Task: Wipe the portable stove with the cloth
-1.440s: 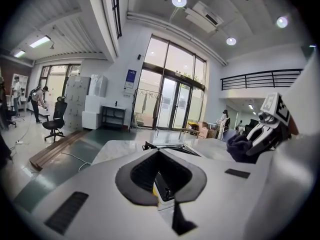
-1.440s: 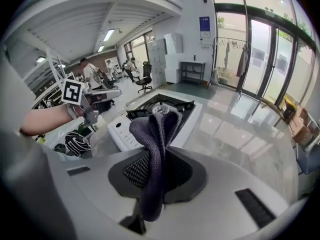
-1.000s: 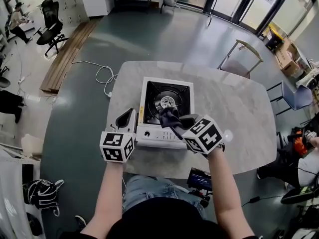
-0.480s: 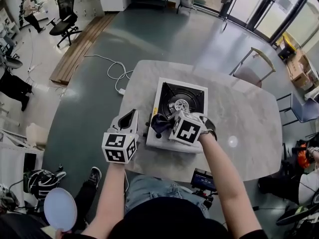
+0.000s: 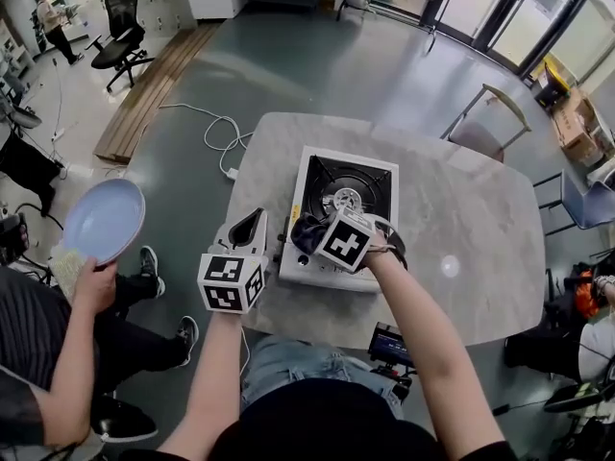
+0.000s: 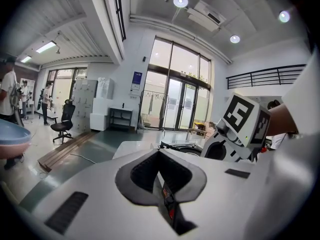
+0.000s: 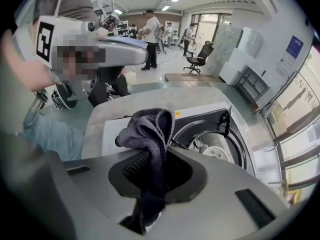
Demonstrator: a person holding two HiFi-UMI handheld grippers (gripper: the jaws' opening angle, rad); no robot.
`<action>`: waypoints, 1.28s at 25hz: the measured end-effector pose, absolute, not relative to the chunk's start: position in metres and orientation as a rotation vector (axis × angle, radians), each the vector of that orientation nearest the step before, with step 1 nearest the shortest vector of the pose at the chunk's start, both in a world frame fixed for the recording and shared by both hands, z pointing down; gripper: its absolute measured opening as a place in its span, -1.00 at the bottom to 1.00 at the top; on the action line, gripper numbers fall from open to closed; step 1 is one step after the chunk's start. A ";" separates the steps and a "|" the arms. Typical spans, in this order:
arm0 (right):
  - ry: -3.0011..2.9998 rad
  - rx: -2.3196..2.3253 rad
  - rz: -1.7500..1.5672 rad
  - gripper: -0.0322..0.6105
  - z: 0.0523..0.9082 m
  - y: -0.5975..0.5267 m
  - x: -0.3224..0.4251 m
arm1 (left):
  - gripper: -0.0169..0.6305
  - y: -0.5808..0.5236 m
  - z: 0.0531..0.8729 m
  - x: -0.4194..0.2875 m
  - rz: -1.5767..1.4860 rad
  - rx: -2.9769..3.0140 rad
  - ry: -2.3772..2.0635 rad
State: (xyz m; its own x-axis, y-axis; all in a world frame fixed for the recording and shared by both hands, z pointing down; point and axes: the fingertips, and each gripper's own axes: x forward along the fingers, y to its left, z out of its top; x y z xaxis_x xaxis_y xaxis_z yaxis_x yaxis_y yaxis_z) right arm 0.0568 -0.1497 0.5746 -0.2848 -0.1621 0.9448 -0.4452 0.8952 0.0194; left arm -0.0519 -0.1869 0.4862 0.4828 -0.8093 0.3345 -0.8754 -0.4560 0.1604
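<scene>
**Leftward sweep since the previous second**

Over the last second the right hand-held gripper [image 5: 317,236] [image 7: 150,181] has travelled from the near right corner of the white, square portable gas stove [image 5: 309,271] [image 7: 200,109] to its near left corner. A seated person holding a pale blue round plate [image 5: 104,221] [image 6: 10,136] has also come into view at the far left. The right hand-held gripper's jaws are clamped on a dark grey knitted cloth [image 5: 306,231] [image 7: 148,130]. The cloth's bunched free end stands out beyond the jaw tips, over the stove's near left edge and left of the round silver burner [image 5: 344,198] [image 7: 220,154]. Whether the cloth presses on the stove cannot be told. The stove sits on the grey marbled table [image 5: 471,219], in its left half. The left hand-held gripper [image 5: 247,229] [image 6: 161,179] hovers just left of the stove, over the table's near left edge, its jaws pressed together with nothing between them.
</scene>
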 end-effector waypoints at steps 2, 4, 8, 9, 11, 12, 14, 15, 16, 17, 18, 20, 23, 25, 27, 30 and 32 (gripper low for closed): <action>-1.859 0.488 0.333 -0.69 0.575 -0.151 0.064 | -0.93 -0.186 0.485 -0.048 0.310 2.437 -1.413; -1.830 0.527 0.342 -0.69 0.574 -0.154 0.073 | -0.93 -0.187 0.483 -0.046 0.315 2.447 -1.405; -1.739 0.576 0.370 -0.69 0.576 -0.150 0.102 | -0.93 -0.185 0.483 -0.044 0.318 2.455 -1.396; -1.722 0.587 0.377 -0.69 0.578 -0.148 0.110 | -0.93 -0.184 0.484 -0.042 0.318 2.458 -1.392; -1.694 0.614 0.378 -0.69 0.579 -0.147 0.123 | -0.93 -0.184 0.485 -0.039 0.319 2.468 -1.378; -1.680 0.624 0.377 -0.69 0.579 -0.146 0.128 | -0.93 -0.184 0.486 -0.037 0.320 2.474 -1.371; -1.648 0.636 0.361 -0.69 0.579 -0.141 0.138 | -0.93 -0.184 0.486 -0.033 0.323 2.482 -1.358; -1.625 0.638 0.344 -0.69 0.579 -0.139 0.143 | -0.93 -0.183 0.485 -0.031 0.324 2.486 -1.353; -1.598 0.638 0.324 -0.69 0.578 -0.136 0.149 | -0.93 -0.182 0.485 -0.029 0.327 2.490 -1.348; -1.569 0.636 0.302 -0.69 0.576 -0.133 0.155 | -0.93 -0.182 0.485 -0.028 0.328 2.493 -1.344; -1.542 0.635 0.285 -0.69 0.575 -0.130 0.160 | -0.93 -0.182 0.485 -0.027 0.329 2.496 -1.340; -1.513 0.643 0.270 -0.69 0.574 -0.125 0.168 | -0.93 -0.182 0.485 -0.026 0.328 2.501 -1.333; -1.526 0.667 0.286 -0.69 0.572 -0.117 0.174 | -0.93 -0.180 0.486 -0.024 0.329 2.504 -1.324; -1.560 0.693 0.315 -0.69 0.566 -0.112 0.178 | -0.93 -0.178 0.486 -0.021 0.330 2.507 -1.320; -1.616 0.744 0.365 -0.68 0.553 -0.110 0.185 | -0.93 -0.177 0.485 -0.020 0.330 2.511 -1.320; -1.709 0.864 0.438 -0.69 0.532 -0.116 0.200 | -0.93 -0.177 0.487 -0.022 0.330 2.515 -1.319; -1.741 0.946 0.444 -0.69 0.521 -0.126 0.217 | -0.93 -0.176 0.489 -0.021 0.334 2.514 -1.316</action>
